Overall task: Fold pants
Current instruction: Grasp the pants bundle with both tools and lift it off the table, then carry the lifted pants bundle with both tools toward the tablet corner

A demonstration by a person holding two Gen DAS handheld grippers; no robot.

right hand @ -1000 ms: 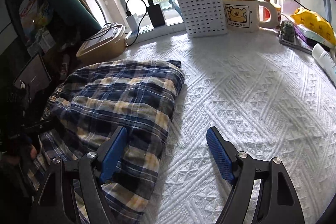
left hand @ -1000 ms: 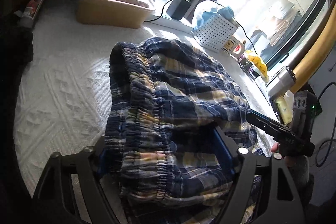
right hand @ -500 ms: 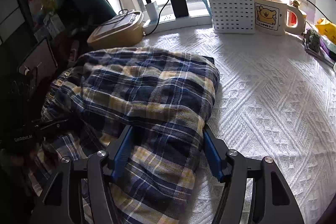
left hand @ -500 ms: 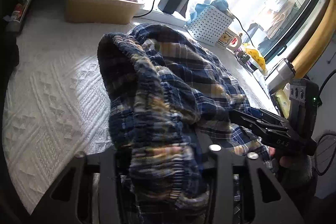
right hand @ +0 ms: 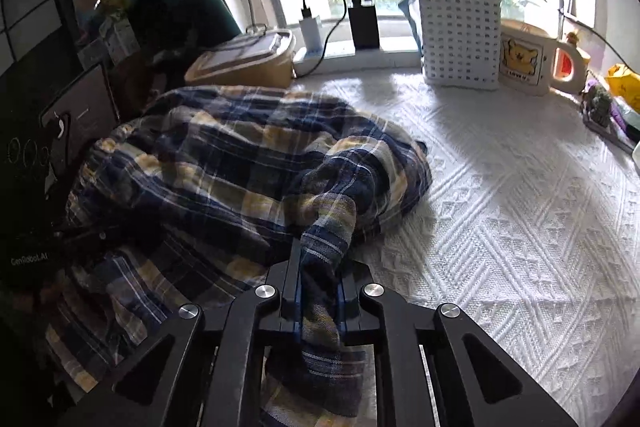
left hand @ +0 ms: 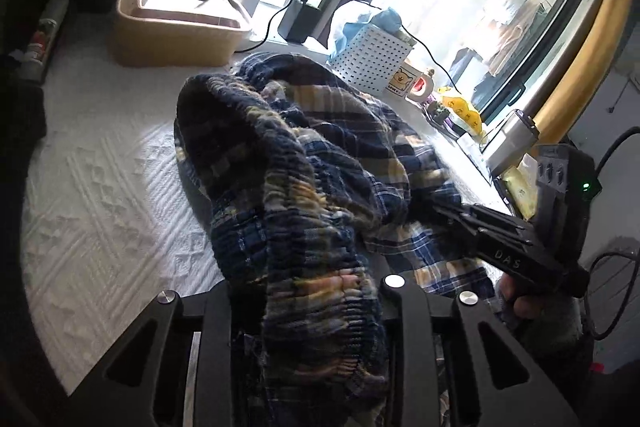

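The blue and yellow plaid pants (left hand: 288,163) lie bunched on the white textured cloth (left hand: 104,195). My left gripper (left hand: 308,291) is shut on the gathered elastic waistband and holds it lifted off the surface. My right gripper (right hand: 318,291) is shut on a fold of the pants (right hand: 224,179) near the leg end, also raised. The right gripper's body (left hand: 516,251) shows at the right of the left wrist view, against the fabric. The fingertips of both are hidden by cloth.
A tan lidded box (left hand: 176,27) with chargers and cables stands at the back by the window. A white perforated basket (right hand: 460,39), a bear mug (right hand: 528,59) and small items line the far edge. Dark objects (right hand: 60,115) crowd the left side.
Both grippers went from open around the pants to shut on them. The waistband and the leg-end fold have been lifted and the fabric has bunched up.
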